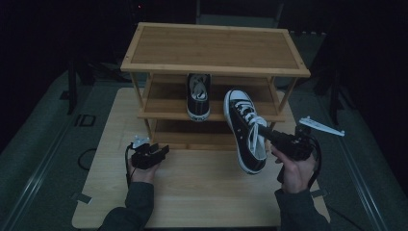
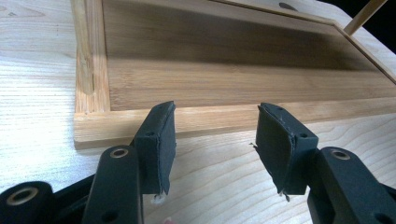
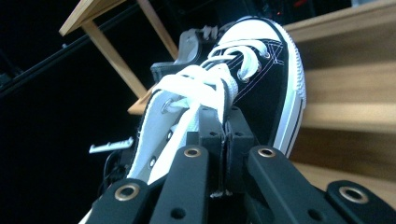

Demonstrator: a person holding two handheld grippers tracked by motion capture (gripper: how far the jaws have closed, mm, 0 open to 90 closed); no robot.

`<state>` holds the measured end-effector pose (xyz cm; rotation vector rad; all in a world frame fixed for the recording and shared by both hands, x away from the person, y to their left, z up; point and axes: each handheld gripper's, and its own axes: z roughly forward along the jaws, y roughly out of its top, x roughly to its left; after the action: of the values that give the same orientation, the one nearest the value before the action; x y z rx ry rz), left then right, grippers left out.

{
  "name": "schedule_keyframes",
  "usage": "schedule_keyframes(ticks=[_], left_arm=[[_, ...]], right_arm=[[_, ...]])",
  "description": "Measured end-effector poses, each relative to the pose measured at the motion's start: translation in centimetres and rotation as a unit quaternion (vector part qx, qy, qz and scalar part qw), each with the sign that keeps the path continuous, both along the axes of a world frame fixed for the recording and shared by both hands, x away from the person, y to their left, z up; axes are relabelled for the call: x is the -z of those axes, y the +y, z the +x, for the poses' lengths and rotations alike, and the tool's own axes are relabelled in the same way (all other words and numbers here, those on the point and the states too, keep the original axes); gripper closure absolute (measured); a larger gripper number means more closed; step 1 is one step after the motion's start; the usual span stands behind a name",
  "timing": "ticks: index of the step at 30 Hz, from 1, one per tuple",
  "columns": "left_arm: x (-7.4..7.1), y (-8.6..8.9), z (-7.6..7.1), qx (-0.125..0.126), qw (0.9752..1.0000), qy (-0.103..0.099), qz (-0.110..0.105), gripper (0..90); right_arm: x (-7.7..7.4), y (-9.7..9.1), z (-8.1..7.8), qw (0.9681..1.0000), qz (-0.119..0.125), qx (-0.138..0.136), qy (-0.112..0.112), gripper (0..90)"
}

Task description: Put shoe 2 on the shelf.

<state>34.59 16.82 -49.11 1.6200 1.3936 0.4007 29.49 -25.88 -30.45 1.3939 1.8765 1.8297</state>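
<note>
A black canvas sneaker with white laces and a white toe cap (image 1: 245,130) hangs in the air in front of the wooden shoe rack (image 1: 211,48), toe toward the rack. My right gripper (image 1: 270,135) is shut on the sneaker's side by the laces (image 3: 224,140). A matching sneaker (image 1: 198,96) stands on the rack's middle shelf, toe toward me. My left gripper (image 1: 162,150) rests low over the table at the left, jaws open and empty (image 2: 215,144), facing the rack's bottom shelf (image 2: 233,79).
The rack stands at the back of a light wooden table (image 1: 192,192). Its top shelf (image 1: 216,45) is bare. A grey three-cornered plate (image 1: 321,126) sticks out from the right gripper. Dark floor surrounds the table.
</note>
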Motion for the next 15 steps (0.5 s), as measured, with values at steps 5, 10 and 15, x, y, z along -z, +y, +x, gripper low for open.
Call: schedule_keyframes(ticks=[5, 10, 15], left_arm=[[0.0, 0.0, 0.0, 0.001, 1.0000, 0.000, -0.001, 48.3], [0.0, -0.1, 0.1, 0.001, 1.0000, 0.000, -0.003, 48.2], [0.0, -0.1, 0.1, 0.001, 1.0000, 0.000, -0.004, 48.3]], right_arm=[[-0.6, 0.6, 1.8, 0.9999, -0.004, 0.015, -0.004, 88.8], [-0.9, 1.6, 3.4, 0.9996, -0.012, 0.027, -0.004, 88.8], [-0.9, 2.5, 5.1, 0.9992, -0.011, 0.037, -0.003, 88.8]])
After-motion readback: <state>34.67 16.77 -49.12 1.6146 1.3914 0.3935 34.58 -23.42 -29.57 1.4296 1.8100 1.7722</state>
